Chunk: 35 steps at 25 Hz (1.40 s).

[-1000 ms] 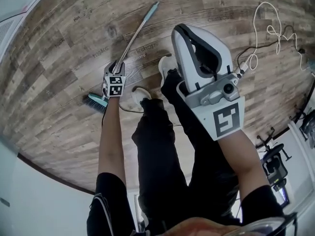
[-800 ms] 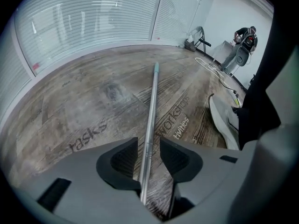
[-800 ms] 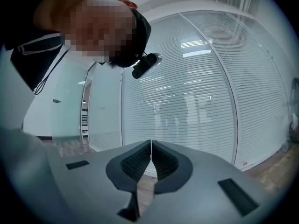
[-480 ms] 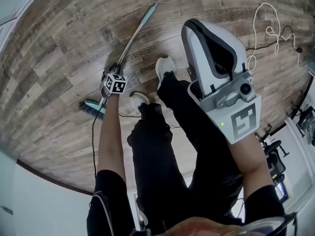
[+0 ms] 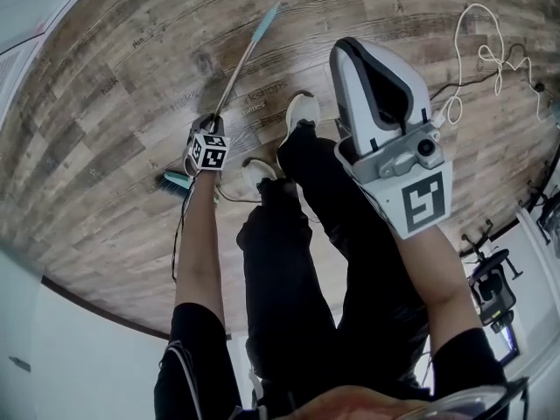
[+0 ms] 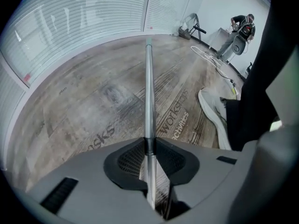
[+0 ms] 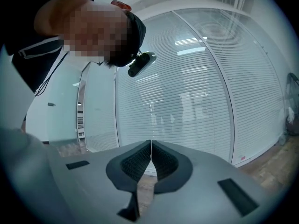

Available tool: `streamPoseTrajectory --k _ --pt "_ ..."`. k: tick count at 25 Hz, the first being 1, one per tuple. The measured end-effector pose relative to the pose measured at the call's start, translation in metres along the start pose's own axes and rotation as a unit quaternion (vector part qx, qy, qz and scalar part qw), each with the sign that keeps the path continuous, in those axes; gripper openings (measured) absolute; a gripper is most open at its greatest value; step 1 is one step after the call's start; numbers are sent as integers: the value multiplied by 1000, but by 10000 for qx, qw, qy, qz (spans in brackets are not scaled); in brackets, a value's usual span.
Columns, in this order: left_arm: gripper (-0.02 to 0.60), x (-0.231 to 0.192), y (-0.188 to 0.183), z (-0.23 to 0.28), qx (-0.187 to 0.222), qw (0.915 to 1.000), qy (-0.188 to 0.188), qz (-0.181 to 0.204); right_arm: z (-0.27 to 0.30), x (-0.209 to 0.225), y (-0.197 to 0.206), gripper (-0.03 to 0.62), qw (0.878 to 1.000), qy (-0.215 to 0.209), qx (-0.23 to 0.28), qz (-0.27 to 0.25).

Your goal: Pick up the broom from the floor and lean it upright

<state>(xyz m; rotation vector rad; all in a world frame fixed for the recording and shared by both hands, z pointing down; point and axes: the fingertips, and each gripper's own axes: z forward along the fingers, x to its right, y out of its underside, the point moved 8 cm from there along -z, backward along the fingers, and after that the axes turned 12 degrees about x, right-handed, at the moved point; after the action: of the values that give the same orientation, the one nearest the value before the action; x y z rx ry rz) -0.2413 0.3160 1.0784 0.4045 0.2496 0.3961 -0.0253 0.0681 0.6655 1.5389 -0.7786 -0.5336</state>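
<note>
- The long broom [image 5: 233,75] with a shiny silver metal pole and a blue-green brush head [image 5: 175,180] lies flat on the brown wood-plank floor [image 5: 105,103]. It is on the left side of the scene. The pole runs from the near brush end out to a far tip.
- The left hand-held gripper [image 5: 209,125] points steeply down at the pole, close to the brush end. Its jaws have just been closing. In the left gripper view the silver pole runs right between the two dark pads, and they pinch it from both sides.
- So the first part — getting hold of the broom — looks about done.
- The lift has not begun, as far as I can tell. The whole pole looks to rest on the floor.
- The right hand-held gripper [image 5: 360,58] is held up high and well apart from the broom. Its jaws are pressed together with nothing in them, and it faces a glass wall with blinds [image 7: 196,78].
- A white shoe [image 5: 303,112] stands just beside the pole.
- What is left — raise the broom off the floor, turn it so it stands tall, then lean it against something. The pictures do not show what it will lean on.
</note>
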Motion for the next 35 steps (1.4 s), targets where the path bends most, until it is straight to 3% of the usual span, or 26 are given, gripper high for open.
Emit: streamPoseTrajectory --k 7,15,21,24,25,33,34,35 --pt "89 11 -40 -85 397 9991 -141 3 -28 -47 0 18 9971 265 -512 501" --pt "89 33 -76 -175 636 9978 -149 63 -56 -118 -21 20 9831 -104 -1219 1362" --pt "89 56 -107 -221 860 9963 -81 48 -67 -138 -43 29 9752 -153 -1582 1539" --pt "89 65 -123 -241 1031 9946 -63 82 -70 -139 -45 175 9704 -24 -1821 1587" --pt "89 68 -128 -246 1078 9941 -52 109 -69 -138 -45 181 9693 40 -1844 1625" --pt "89 97 -155 -277 1310 9909 50 302 -50 -126 -53 173 9656 284 -1677 1965" --pt "90 98 -157 -278 1315 9909 38 271 -49 -124 -54 97 9642 287 -1635 2066" --pt "91 98 -159 -280 1329 9909 23 224 -48 -124 -55 92 9628 276 -1565 2185"
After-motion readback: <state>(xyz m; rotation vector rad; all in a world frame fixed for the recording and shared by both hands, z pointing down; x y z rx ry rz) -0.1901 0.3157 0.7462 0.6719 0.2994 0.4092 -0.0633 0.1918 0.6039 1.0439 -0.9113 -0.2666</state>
